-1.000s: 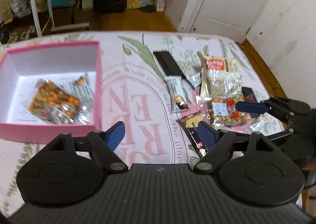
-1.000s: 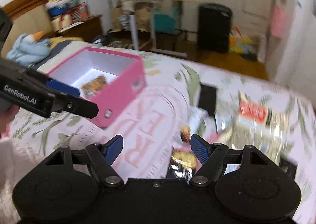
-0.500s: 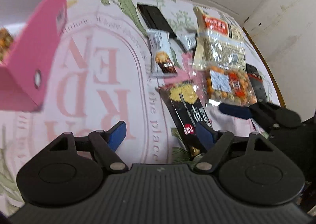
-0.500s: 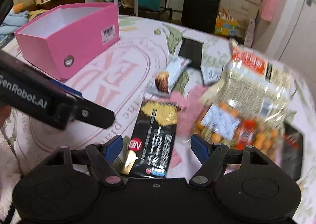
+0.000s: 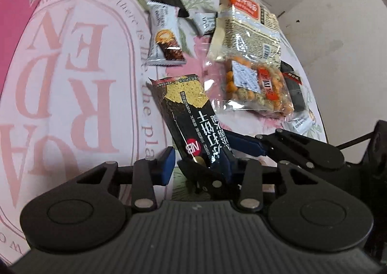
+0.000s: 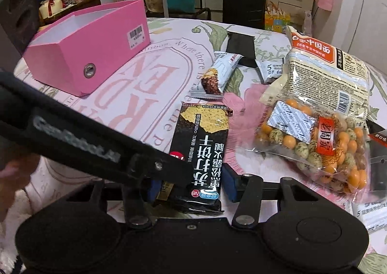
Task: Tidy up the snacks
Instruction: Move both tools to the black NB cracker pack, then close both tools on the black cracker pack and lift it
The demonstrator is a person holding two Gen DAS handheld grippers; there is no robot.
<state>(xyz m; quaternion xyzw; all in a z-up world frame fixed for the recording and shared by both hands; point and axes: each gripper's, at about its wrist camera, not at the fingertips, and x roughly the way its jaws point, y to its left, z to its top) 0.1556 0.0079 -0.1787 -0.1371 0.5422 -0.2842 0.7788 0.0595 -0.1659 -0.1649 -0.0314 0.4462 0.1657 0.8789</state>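
Note:
A black cracker packet lies lengthwise on the printed tablecloth, its near end between both grippers. My right gripper is closing, and its blue pads touch the packet's two long edges. My left gripper comes in from the left and its jaws are closing too. Its right pad is at the packet while the left pad stands a little off. One left finger crosses the packet's near left corner. The right gripper's fingers reach in from the right. The pink box stands open at the far left.
To the right lie a clear bag of coated nuts, a noodle pack, a white snack bar, a small white sachet and a flat black packet. A hand shows at the left edge. A black suitcase stands beyond the table.
Both grippers have come down onto the near end of the black cracker packet and their jaws have narrowed around it. The pink box has slid to the left edge of the left view.

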